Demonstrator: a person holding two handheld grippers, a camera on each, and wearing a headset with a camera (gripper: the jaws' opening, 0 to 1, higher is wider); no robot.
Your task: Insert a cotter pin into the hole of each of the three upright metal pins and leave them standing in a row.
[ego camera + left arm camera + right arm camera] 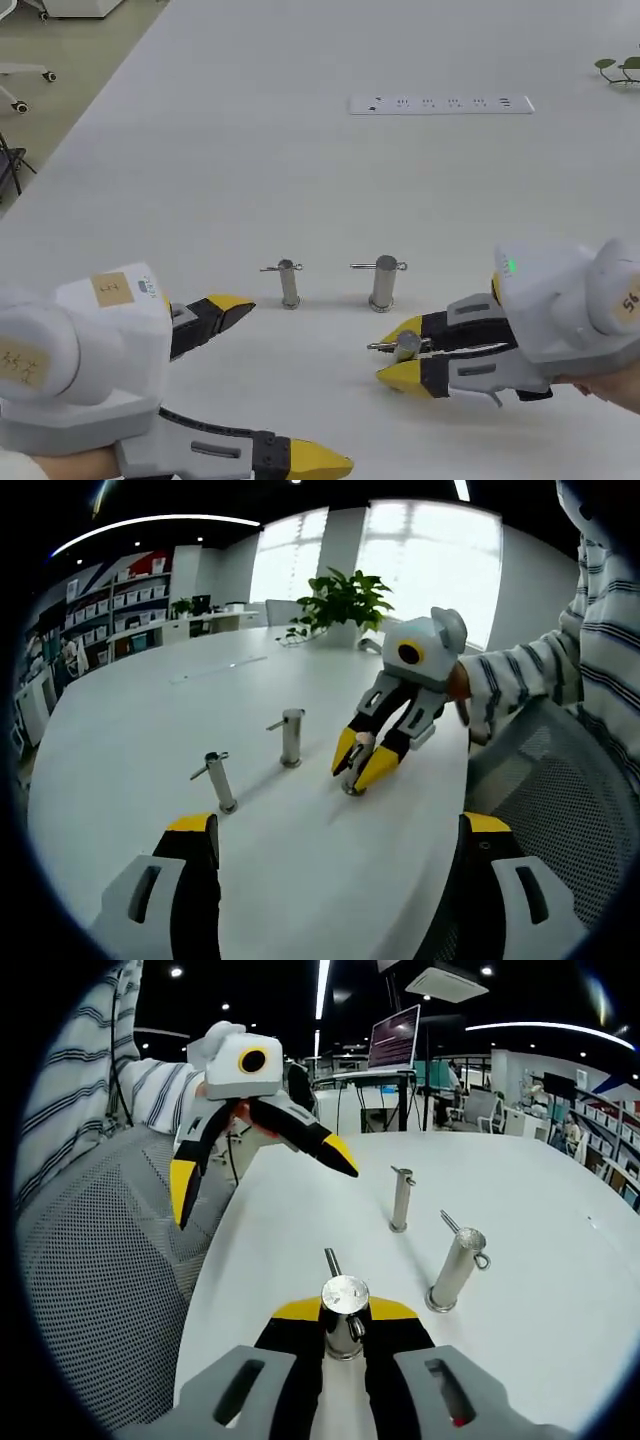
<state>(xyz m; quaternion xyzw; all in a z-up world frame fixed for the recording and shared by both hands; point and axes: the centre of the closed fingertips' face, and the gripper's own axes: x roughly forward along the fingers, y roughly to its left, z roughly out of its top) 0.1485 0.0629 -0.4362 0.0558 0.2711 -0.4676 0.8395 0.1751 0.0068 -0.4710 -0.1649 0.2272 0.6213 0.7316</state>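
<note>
Fingers of our right gripper pinch the third metal pin, its cotter pin sticking out. Our left gripper is spread wide. Beyond, the left metal pin and middle metal pin stand upright, both cottered, on the table.

White table carries upright pin, 2nd pin beside, pwr strip beyond.

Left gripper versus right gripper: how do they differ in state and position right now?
The left gripper has its jaws spread wide and holds nothing; the right gripper is shut on a metal pin carrying a cotter pin. The left hangs back from the row; the right sits beside the two standing pins. Both have yellow-tipped jaws.
</note>
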